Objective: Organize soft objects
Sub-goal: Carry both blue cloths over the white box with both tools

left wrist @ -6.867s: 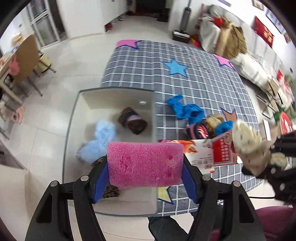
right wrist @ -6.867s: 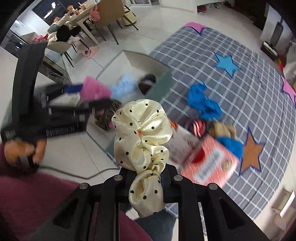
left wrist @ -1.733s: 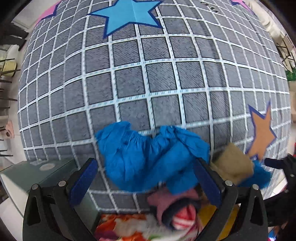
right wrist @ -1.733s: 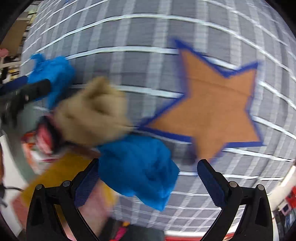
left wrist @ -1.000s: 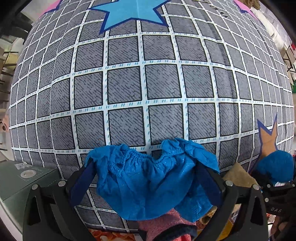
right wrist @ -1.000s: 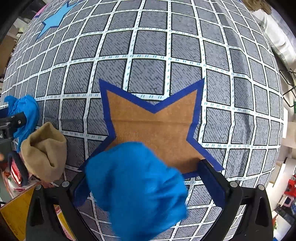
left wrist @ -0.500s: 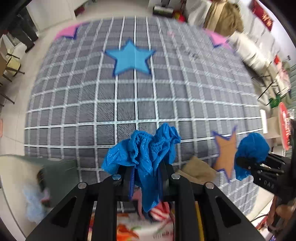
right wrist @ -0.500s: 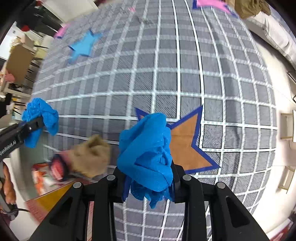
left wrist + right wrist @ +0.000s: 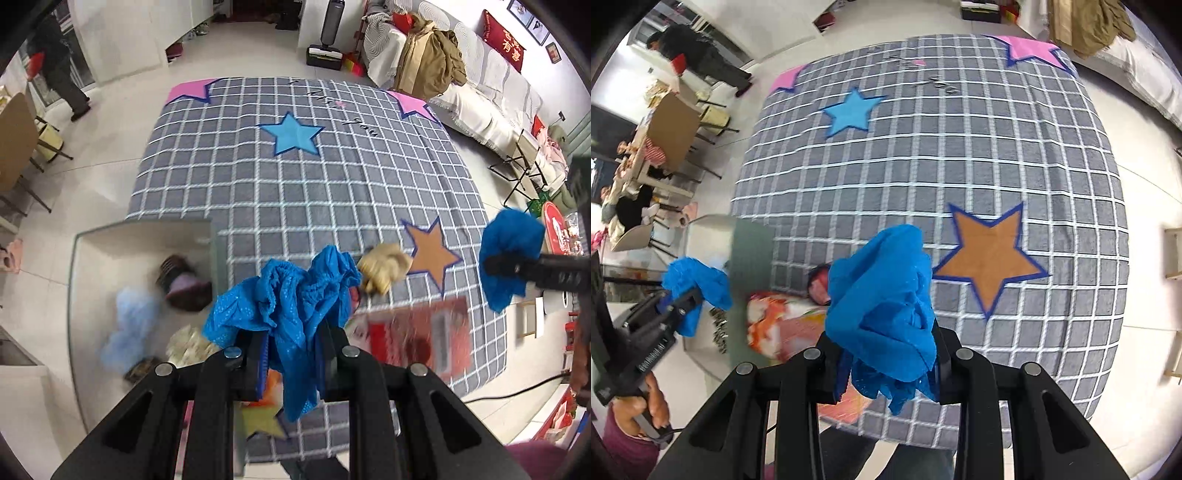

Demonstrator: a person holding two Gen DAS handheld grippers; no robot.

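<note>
My left gripper [image 9: 291, 354] is shut on a crumpled blue shoe cover [image 9: 291, 295] and holds it high above the grey checked rug [image 9: 295, 184]. My right gripper [image 9: 886, 354] is shut on a second blue shoe cover [image 9: 882, 295], also raised; it shows in the left wrist view [image 9: 511, 254]. The left gripper with its cover shows in the right wrist view [image 9: 698, 280]. An open box [image 9: 144, 236] at the rug's left edge holds a light blue fluffy item [image 9: 129, 321], a dark striped item [image 9: 183, 284] and others. A tan soft item [image 9: 384, 267] lies on the rug.
A red and orange printed packet [image 9: 417, 339] lies near the rug's front edge. A sofa with clothes [image 9: 432, 55] stands at the far right, folding chairs [image 9: 22, 147] and a dining table to the left. A person [image 9: 698, 55] stands far off.
Both grippers closed on the blue shoe covers on the rug and lifted them well up. The view has pulled back, so the box and whole rug show again.
</note>
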